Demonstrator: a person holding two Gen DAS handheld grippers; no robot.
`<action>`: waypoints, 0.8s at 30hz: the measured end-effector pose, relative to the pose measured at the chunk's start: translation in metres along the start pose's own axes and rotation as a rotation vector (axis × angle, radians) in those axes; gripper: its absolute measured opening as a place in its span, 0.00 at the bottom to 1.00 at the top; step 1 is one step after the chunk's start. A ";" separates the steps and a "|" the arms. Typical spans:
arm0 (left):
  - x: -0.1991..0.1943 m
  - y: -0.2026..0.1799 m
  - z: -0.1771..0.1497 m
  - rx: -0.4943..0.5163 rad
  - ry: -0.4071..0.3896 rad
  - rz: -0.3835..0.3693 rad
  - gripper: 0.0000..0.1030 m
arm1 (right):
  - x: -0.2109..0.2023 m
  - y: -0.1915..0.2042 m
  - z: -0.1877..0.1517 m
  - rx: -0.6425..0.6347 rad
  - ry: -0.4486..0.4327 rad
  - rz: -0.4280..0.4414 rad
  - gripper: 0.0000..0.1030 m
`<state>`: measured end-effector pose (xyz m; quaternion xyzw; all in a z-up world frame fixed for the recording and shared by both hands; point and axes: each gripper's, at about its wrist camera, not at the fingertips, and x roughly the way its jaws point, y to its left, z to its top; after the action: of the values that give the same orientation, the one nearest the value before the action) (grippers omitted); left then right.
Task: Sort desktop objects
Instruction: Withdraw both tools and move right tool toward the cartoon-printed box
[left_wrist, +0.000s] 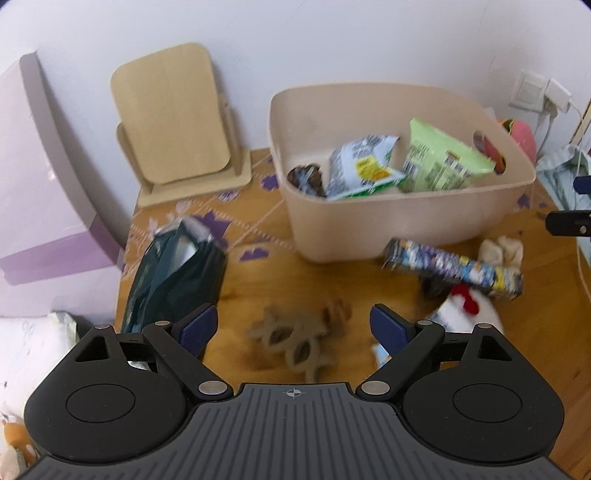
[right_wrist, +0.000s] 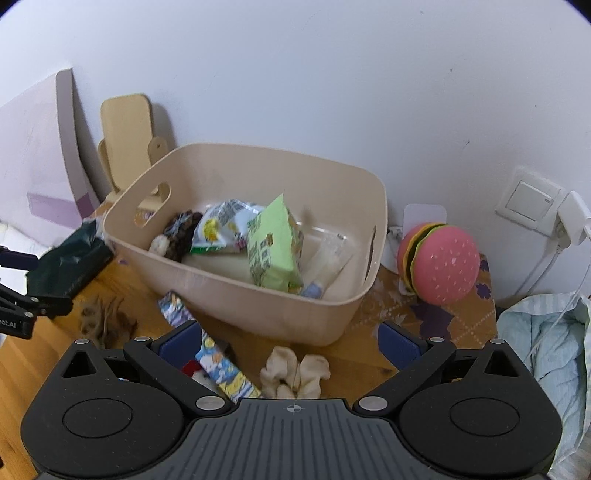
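Wooden desk (left_wrist: 236, 295), beige bin (right_wrist: 258, 295) holding snack packets; left gripper (left_wrist: 293, 326) and right gripper (right_wrist: 288, 341) spread wide, empty.

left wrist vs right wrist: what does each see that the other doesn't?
Left wrist only: the full wooden stand by the wall, and the white plush with a red bow, which the right wrist sees only partly.

Right wrist only: the whole pink hamburger toy, plus a clear plastic pack inside the bin.

Both: the beige bin holding the light green snack bag, the dark green bag, the patterned long box, the cream socks, and the brown wooden cutout.
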<state>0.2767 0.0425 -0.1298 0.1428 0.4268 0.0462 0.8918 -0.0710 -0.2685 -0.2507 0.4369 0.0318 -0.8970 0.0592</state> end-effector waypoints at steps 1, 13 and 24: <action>0.001 0.001 -0.004 -0.004 0.006 0.001 0.88 | 0.001 0.001 -0.002 0.000 0.003 -0.004 1.00; 0.022 0.000 -0.030 -0.019 0.080 0.014 0.88 | 0.021 0.019 -0.011 -0.058 0.017 -0.069 1.00; 0.053 0.004 -0.028 0.034 0.118 -0.004 0.88 | 0.051 0.033 -0.003 -0.068 0.037 -0.040 0.94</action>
<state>0.2887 0.0636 -0.1848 0.1544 0.4796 0.0455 0.8626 -0.0955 -0.3052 -0.2929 0.4506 0.0720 -0.8881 0.0554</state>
